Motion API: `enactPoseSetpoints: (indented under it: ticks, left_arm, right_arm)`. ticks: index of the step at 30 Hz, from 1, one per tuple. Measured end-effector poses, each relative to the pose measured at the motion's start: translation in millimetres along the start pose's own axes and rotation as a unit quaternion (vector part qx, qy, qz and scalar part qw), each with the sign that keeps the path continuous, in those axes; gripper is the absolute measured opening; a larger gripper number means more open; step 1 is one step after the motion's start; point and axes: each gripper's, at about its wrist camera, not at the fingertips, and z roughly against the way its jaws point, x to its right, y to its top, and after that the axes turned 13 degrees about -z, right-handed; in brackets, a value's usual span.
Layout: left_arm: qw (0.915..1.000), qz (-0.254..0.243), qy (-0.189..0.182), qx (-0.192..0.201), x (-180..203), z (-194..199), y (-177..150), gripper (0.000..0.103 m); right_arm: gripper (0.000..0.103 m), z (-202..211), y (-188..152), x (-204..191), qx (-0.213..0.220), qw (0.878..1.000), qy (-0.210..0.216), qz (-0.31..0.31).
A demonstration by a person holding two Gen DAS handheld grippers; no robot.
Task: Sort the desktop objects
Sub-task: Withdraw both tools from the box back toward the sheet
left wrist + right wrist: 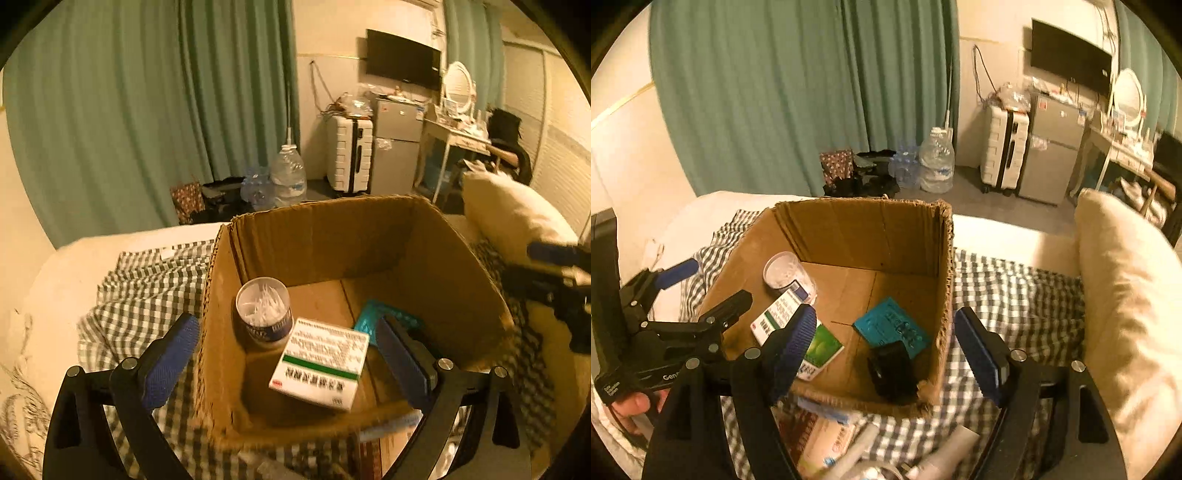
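Observation:
An open cardboard box [436, 243] [864, 221] stands on a checked cloth on the bed. Inside it are a round cotton-swab tub [263, 308] [786, 275], a white medicine box with a green stripe [321, 363] [775, 314], a teal card [369, 319] [892, 326], a green packet [823, 349] and a black object [892, 371]. My left gripper [286, 354] is open, jaws wide apart over the box's near left corner, holding nothing; it also shows in the right wrist view [701, 284]. My right gripper [886, 347] is open and empty above the box's near edge.
Loose tubes and small boxes [834, 439] lie on the checked cloth [1015, 295] in front of the box. A cream pillow [1126, 295] lies to the right. Water bottles [936, 160], a suitcase and a small fridge stand on the floor beyond the bed.

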Motion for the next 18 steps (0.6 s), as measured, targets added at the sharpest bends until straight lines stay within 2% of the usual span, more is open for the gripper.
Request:
enactPoseSetpoints:
  ticks: [5, 9, 18]
  left_arm:
    - [0.9997, -0.024, 0.001, 0.004, 10, 30, -3, 0.099]
    - [0.9994, -0.032, 0.009, -0.008, 11, 47, -9, 0.099]
    - [0.9989, -0.041, -0.005, -0.023, 17, 83, -47, 0.099]
  right_arm:
    - [0.077, 27, -3, -6, 0.013, 1.000, -0.012, 0.016]
    - [0.077, 50, -13, -12, 0.021, 1.000, -0.015, 0.014]
    - [0.077, 72, -58, -23, -0.009, 1.000, 0.002, 0.003]
